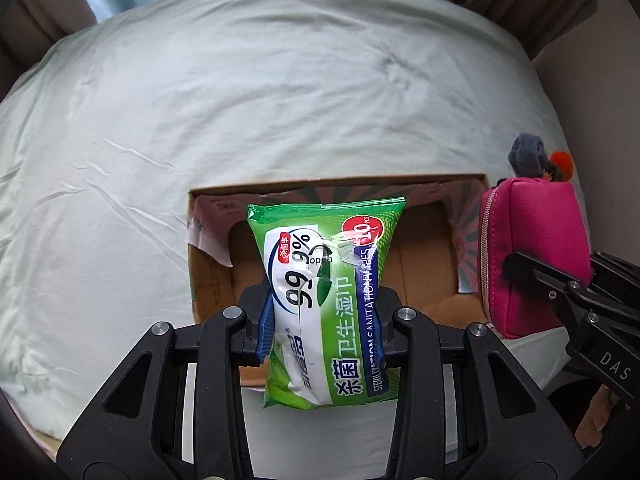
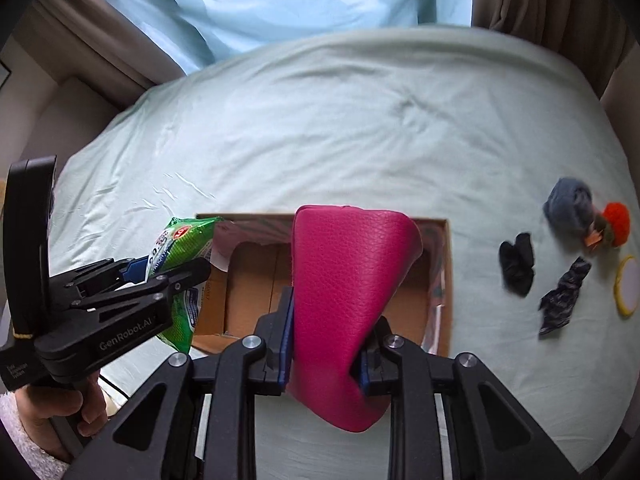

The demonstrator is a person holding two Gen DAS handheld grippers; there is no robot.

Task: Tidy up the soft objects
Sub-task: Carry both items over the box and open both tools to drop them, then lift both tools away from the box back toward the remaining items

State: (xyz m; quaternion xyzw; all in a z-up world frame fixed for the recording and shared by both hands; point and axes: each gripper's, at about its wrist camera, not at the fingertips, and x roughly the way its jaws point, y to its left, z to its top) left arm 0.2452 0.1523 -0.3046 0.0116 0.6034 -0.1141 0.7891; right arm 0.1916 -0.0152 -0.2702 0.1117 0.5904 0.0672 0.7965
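Held between the fingers of the left gripper (image 1: 322,320): a wipes pack (image 1: 326,296), above the open cardboard box (image 1: 420,276) just ahead. Clamped in the right gripper (image 2: 324,360): a pouch (image 2: 348,300), also over the box. Box resting on the bed sheet (image 2: 360,128). Further right of the right gripper, on the sheet: pompoms (image 2: 582,212), folded cloth (image 2: 518,270), a tape roll (image 2: 628,280).

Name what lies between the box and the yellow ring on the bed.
In the right wrist view, a black cloth and a patterned cloth lie between the box and the yellow ring.
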